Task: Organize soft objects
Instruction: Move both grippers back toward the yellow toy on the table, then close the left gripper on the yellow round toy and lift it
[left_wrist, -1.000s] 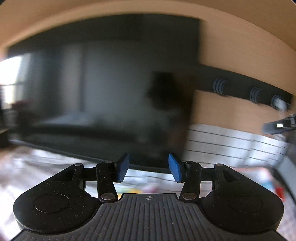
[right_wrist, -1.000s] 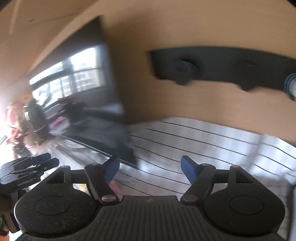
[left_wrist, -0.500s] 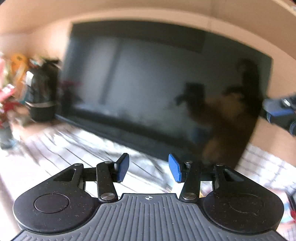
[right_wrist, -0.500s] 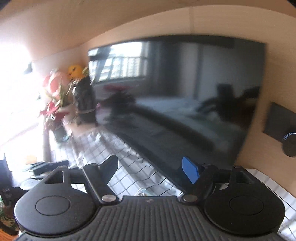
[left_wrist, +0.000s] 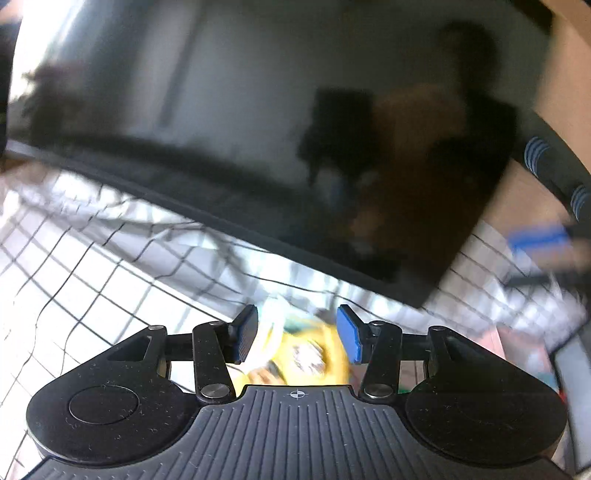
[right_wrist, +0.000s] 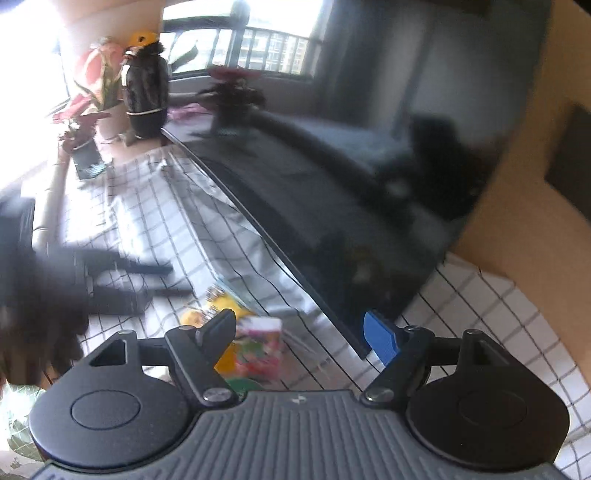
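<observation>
My left gripper (left_wrist: 297, 332) is open, its blue pads apart above a blurred yellow soft toy (left_wrist: 306, 358) that lies on the checked cloth (left_wrist: 92, 295). The pads are not touching the toy. My right gripper (right_wrist: 301, 328) is also open, with nothing between its fingers. Below and left of it lie a yellow soft item (right_wrist: 221, 302) and a colourful pink packet (right_wrist: 258, 347) on the same cloth (right_wrist: 147, 221). The left gripper shows as a dark blur (right_wrist: 110, 273) in the right wrist view. A blue smear (left_wrist: 539, 236) in the left wrist view is the right one.
A large dark TV screen (left_wrist: 258, 110) stands on the cloth right behind the soft items, its lower edge (right_wrist: 295, 266) close to them. A black vase (right_wrist: 144, 96) and red-leaved plants (right_wrist: 85, 122) stand far left. A wall rack with blue-ringed knobs (left_wrist: 535, 151) is at right.
Both views have swung down and along the TV towards the cloth. The yellow toy and the colourful packet have come into view under the fingers. Both pairs of jaws stay apart.
</observation>
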